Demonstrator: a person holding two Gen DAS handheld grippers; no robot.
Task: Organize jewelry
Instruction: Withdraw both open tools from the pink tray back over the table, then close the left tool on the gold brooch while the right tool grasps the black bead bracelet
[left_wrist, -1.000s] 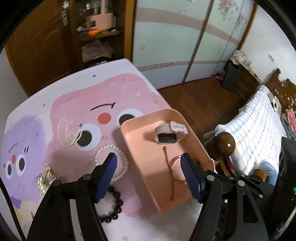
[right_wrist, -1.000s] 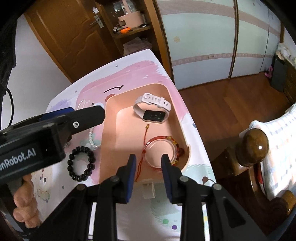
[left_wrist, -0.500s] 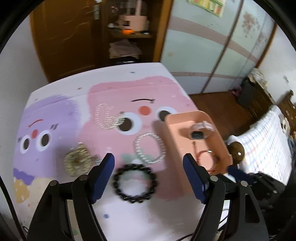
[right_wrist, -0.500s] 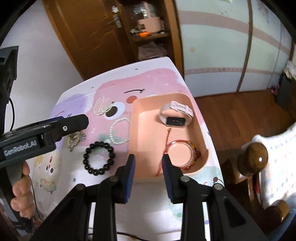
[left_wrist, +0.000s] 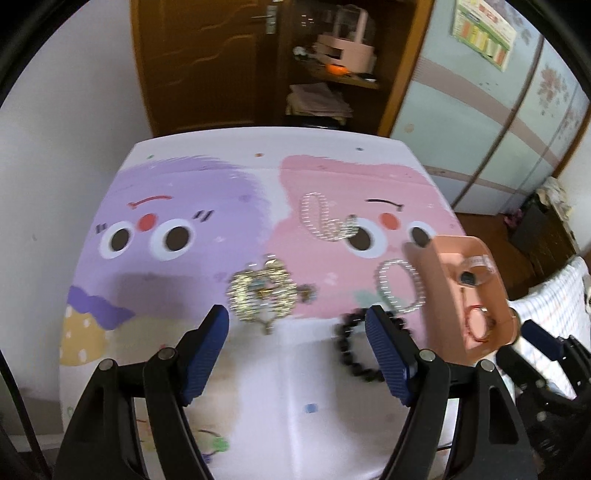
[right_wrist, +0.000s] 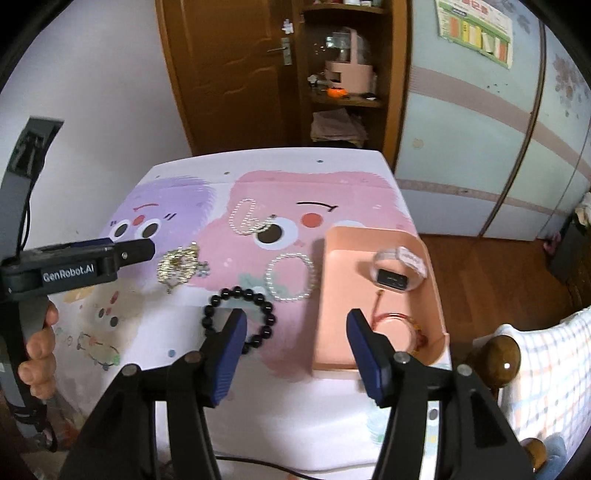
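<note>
A pink tray at the table's right holds a white watch and a red string bracelet. On the cartoon cloth lie a black bead bracelet, a pearl bracelet, a pearl necklace and a gold chain pile. My left gripper is open and empty above the table's front, with the gold pile just beyond it. My right gripper is open and empty above the tray's left edge. The tray also shows in the left wrist view.
The table stands against a white wall on the left. A wooden door and shelf stand behind it. A bedpost knob and bed lie to the right. A wardrobe fills the back right.
My left gripper swung left from the tray toward the gold pile. My right gripper pulled back from the tray and opened wide.
</note>
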